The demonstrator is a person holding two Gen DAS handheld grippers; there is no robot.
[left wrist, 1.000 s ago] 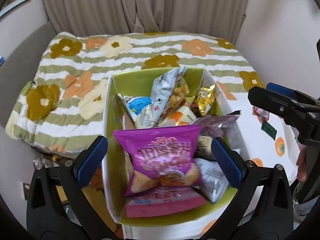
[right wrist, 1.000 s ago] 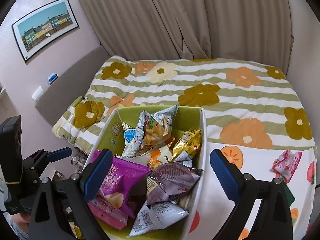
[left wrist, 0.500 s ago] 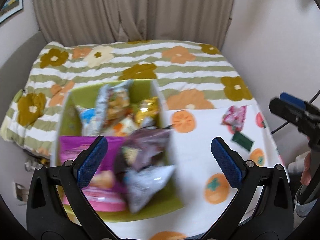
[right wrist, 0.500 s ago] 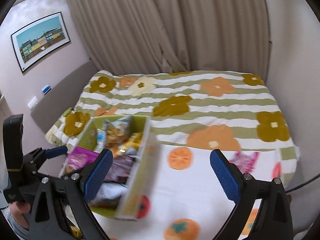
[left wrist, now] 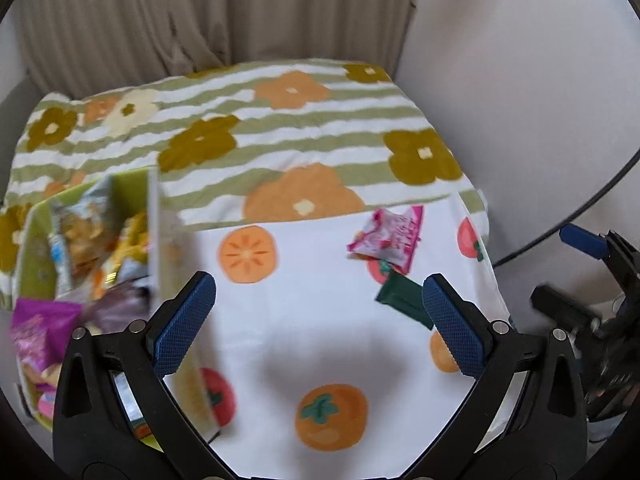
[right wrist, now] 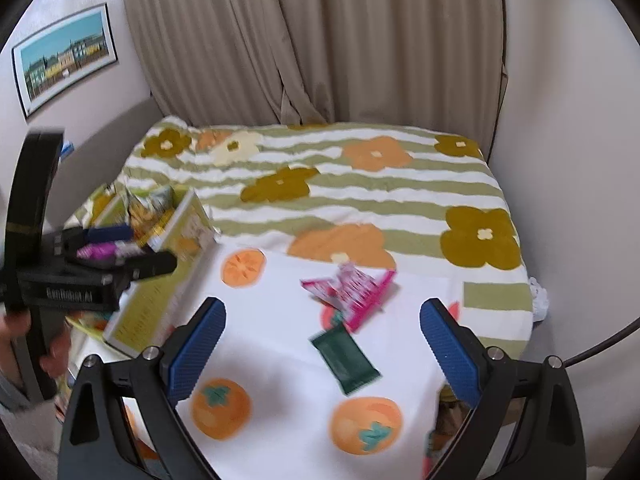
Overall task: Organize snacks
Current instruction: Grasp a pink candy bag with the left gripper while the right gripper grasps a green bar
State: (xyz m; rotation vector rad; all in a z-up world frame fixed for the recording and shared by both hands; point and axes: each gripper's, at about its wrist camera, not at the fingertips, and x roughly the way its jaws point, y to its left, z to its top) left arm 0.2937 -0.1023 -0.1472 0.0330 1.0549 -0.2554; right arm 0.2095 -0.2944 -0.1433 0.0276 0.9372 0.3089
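A green box (left wrist: 154, 216) full of snack packets sits at the left of a white fruit-print cloth (left wrist: 312, 320); it also shows in the right wrist view (right wrist: 160, 300). A pink snack packet (left wrist: 390, 236) and a dark green bar (left wrist: 404, 302) lie loose on the cloth to the right; both show in the right wrist view, the pink packet (right wrist: 352, 290) and the green bar (right wrist: 346, 358). My left gripper (left wrist: 318, 320) is open and empty above the cloth. My right gripper (right wrist: 322, 350) is open and empty, hovering over the green bar.
The cloth lies on a bed with a striped flower quilt (right wrist: 360, 184). Curtains (right wrist: 312, 40) hang behind and a wall (left wrist: 520, 100) stands close on the right. A framed picture (right wrist: 64, 56) hangs at the left. A black cable (left wrist: 580, 208) runs along the right.
Both grippers have swung right, away from over the box toward the loose pink packet and green bar. Both stayed open and empty.
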